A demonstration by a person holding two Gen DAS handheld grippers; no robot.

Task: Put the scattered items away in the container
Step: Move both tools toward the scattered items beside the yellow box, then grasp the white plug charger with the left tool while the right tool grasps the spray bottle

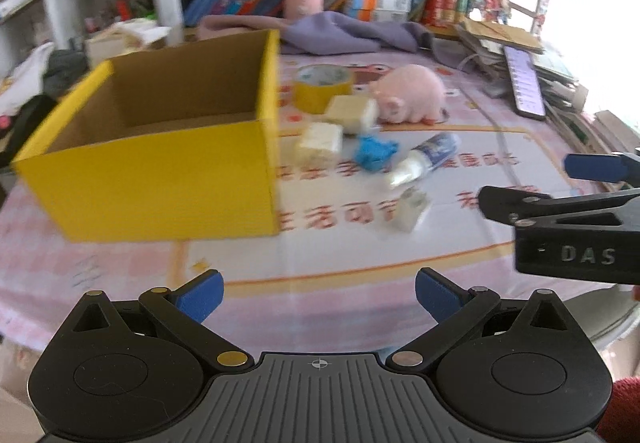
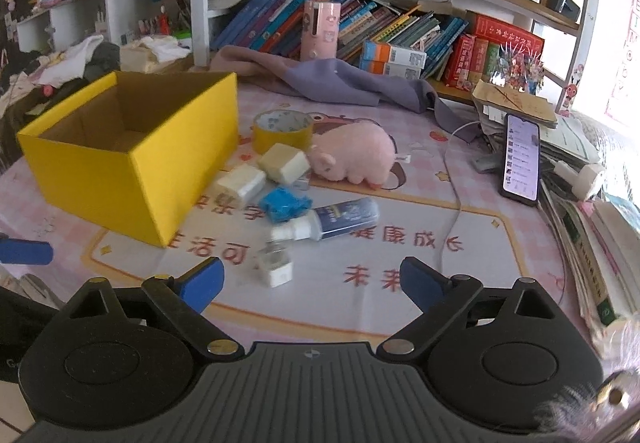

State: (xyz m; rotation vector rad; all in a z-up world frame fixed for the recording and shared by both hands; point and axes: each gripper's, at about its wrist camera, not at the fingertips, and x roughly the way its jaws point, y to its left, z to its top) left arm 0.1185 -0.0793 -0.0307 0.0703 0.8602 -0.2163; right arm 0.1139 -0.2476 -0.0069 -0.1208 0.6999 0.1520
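1. The left gripper (image 1: pixel 319 297) had its jaws wide apart and held nothing; it hung over the bare front part of the desk (image 1: pixel 360 275), near the yellow box (image 1: pixel 160 179).
2. The right gripper (image 2: pixel 312 285) also had its jaws wide and empty, with only the desk cover between them.
3. The yellow box stood open at the left and looked empty, as far as its inside could be seen.
4. All the items lay outside it, close together at its right: two cream packets (image 2: pixel 242 183), a blue crumpled thing (image 2: pixel 282 205), a spray bottle (image 2: pixel 332 221), a small white cube (image 2: pixel 276 267), a roll of yellow tape (image 2: pixel 282 131) and a pink plush pig (image 2: pixel 352 155).
5. The white cube was the nearest to the right gripper, just beyond its jaws.
6. I think the cube could slip or tip if the jaws closed off its centre, because it is small and looked smooth.
7. The bottle lay on its side, touching or almost touching the blue thing; a push could roll it away.
8. The two grippers were near each other, so they could collide over the box.
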